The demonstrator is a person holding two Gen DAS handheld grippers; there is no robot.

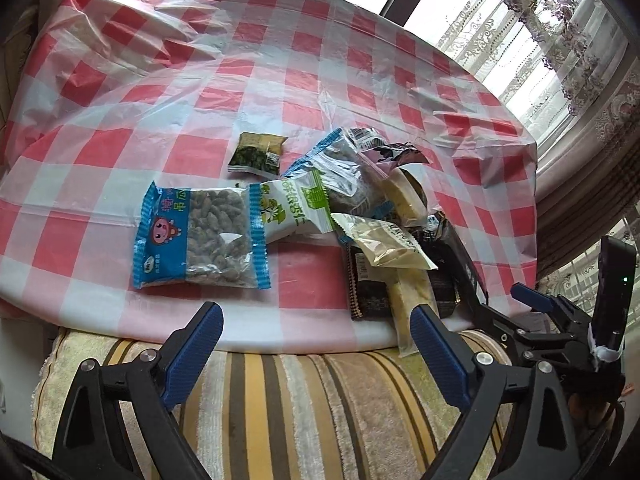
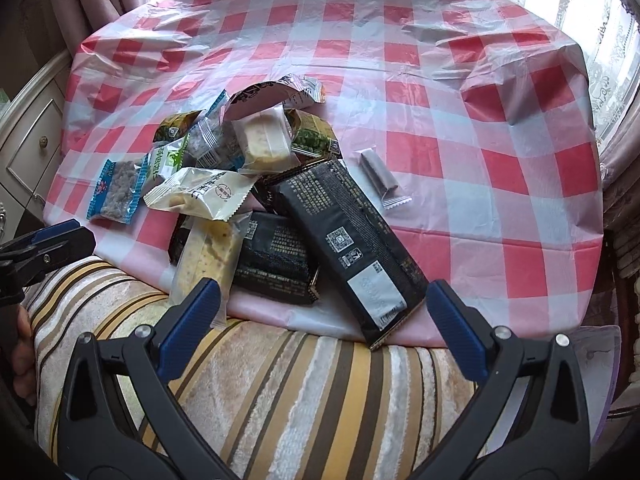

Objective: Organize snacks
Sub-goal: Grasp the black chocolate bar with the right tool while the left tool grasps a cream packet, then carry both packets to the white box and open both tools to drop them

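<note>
A heap of snack packets lies at the near edge of the table. In it are a blue seed packet (image 1: 200, 236) (image 2: 116, 192), a green-and-white packet (image 1: 296, 208), a cream packet (image 2: 200, 192), a clear cracker pack (image 2: 208, 252) and two black packets, one long (image 2: 348, 248) and one short (image 2: 276, 260). A small dark green packet (image 1: 258, 152) and a silver stick packet (image 2: 380, 178) lie apart from the heap. My left gripper (image 1: 316, 344) hangs open over the cushion, below the seed packet. My right gripper (image 2: 326, 320) is open too. The long black packet's overhanging end lies between its pads, untouched.
A crinkled red-and-white check plastic cloth covers the table (image 2: 480, 120). A striped cushion (image 2: 300, 392) butts against the table's near edge. A drawer cabinet (image 2: 32, 140) stands to the left, curtained windows (image 1: 540, 40) behind. A hand (image 2: 22, 360) shows at the left edge.
</note>
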